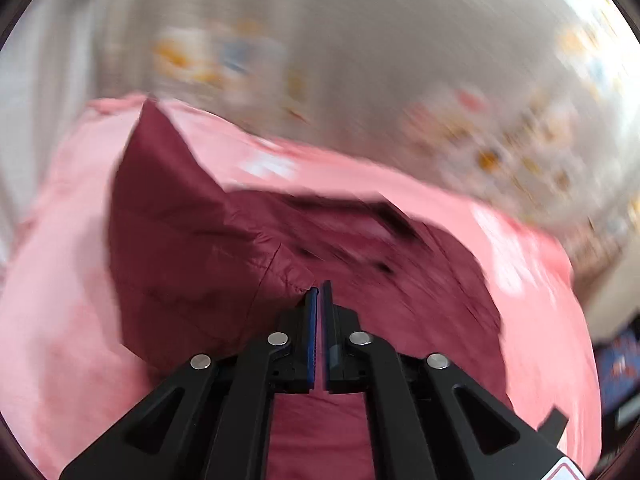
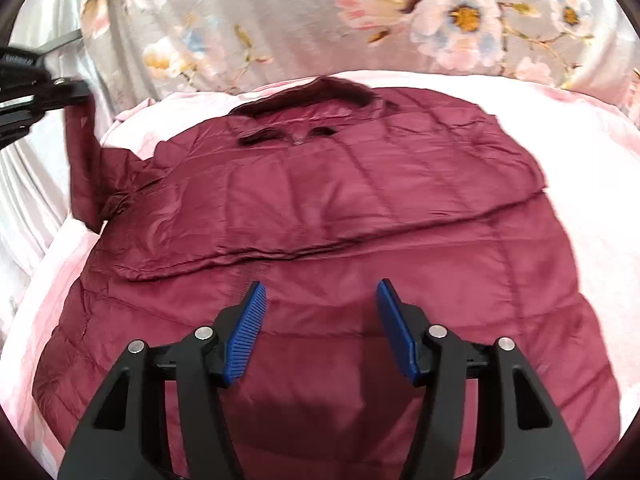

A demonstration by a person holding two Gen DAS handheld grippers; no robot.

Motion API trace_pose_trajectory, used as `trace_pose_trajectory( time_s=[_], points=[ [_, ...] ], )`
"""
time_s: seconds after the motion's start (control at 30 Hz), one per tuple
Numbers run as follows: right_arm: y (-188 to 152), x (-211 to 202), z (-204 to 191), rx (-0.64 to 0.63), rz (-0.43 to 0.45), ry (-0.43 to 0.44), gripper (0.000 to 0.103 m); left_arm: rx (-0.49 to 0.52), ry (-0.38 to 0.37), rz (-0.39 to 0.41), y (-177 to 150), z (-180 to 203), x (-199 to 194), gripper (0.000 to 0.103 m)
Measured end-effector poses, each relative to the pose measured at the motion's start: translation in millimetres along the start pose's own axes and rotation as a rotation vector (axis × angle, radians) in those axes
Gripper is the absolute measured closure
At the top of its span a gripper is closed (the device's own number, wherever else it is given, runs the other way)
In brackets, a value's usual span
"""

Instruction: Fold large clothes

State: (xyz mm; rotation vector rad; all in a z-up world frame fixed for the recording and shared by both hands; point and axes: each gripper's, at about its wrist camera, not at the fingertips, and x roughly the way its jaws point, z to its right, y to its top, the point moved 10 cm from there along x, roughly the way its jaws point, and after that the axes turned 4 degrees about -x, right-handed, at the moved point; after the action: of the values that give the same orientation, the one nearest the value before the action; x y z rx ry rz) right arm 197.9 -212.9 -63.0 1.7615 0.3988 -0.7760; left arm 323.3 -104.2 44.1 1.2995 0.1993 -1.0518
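A maroon quilted jacket [image 2: 360, 184] lies spread on a pink sheet [image 2: 592, 200], collar [image 2: 312, 92] at the far end, one side folded across the body. My left gripper [image 1: 320, 292] is nearly closed, pinching an edge of the jacket's sleeve [image 1: 224, 256]; this view is blurred. In the right wrist view the left gripper [image 2: 76, 92] shows at the left edge, with the sleeve [image 2: 84, 168] hanging from it, lifted off the sheet. My right gripper [image 2: 320, 292] stands open over the jacket's lower half, nothing between its blue pads [image 2: 246, 332].
A grey bedcover with a flower print [image 2: 280, 20] stretches beyond the pink sheet [image 1: 60, 320]. White draped fabric [image 2: 24, 184] hangs at the left. Something dark blue [image 1: 616, 368] shows past the bed's right edge in the left wrist view.
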Motion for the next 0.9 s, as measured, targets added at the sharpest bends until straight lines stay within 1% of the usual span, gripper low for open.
trace_pose_trajectory(
  time_s=[0.03,0.07,0.1,0.17,0.2,0.23,0.27,0.33,0.37,0.4,0.47,0.53,0.6,0.67,0.73,0.77,0.83,0.9],
  points=[
    [-2,-3,8,0.004,-0.001,-0.014,0.046,0.018,-0.026,-0.032,-17,18,11,0.063],
    [-3,-5,14,0.007,-0.002,-0.024,0.046,0.039,-0.039,-0.072,-40,35,24,0.051],
    [-6,-9,23,0.009,-0.001,-0.038,0.045,0.045,-0.039,-0.086,-52,41,32,0.038],
    [-9,-17,36,0.007,0.001,-0.066,0.045,0.076,-0.034,-0.111,-87,49,40,0.038],
    [-8,-23,42,-0.007,0.009,-0.087,0.045,0.095,-0.036,-0.131,-99,48,41,0.038],
    [-6,-27,44,-0.024,0.017,-0.099,0.045,0.095,-0.045,-0.134,-108,43,37,0.038],
    [-4,-30,44,-0.038,0.026,-0.104,0.045,0.078,-0.051,-0.133,-111,33,35,0.038],
    [5,-39,35,-0.065,0.047,-0.081,0.043,0.032,-0.066,-0.117,-115,8,18,0.038],
    [11,-42,25,-0.081,0.059,-0.049,0.04,0.002,-0.062,-0.102,-112,-11,8,0.037],
    [15,-43,18,-0.092,0.064,-0.026,0.037,-0.018,-0.038,-0.084,-110,-27,-1,0.037],
    [25,-42,-12,-0.128,0.072,0.05,0.034,-0.065,0.051,-0.042,-102,-69,-15,0.036],
    [30,-36,-42,-0.157,0.067,0.113,0.034,-0.116,0.116,-0.024,-89,-105,-15,0.036],
    [37,-28,-75,-0.194,0.066,0.162,0.034,-0.184,0.153,-0.033,-80,-139,-11,0.036],
    [44,-17,-105,-0.227,0.063,0.192,0.034,-0.265,0.172,-0.033,-72,-169,-9,0.036],
    [46,4,-141,-0.255,0.023,0.244,0.034,-0.351,0.159,-0.037,-61,-191,1,0.036],
    [45,11,-151,-0.262,0.008,0.258,0.034,-0.395,0.147,-0.042,-55,-200,7,0.036],
    [39,32,-173,-0.293,-0.041,0.276,0.034,-0.43,0.135,-0.051,-46,-205,21,0.036],
    [30,50,-183,-0.318,-0.089,0.255,0.034,-0.43,0.153,-0.067,-42,-209,34,0.036]
  ],
)
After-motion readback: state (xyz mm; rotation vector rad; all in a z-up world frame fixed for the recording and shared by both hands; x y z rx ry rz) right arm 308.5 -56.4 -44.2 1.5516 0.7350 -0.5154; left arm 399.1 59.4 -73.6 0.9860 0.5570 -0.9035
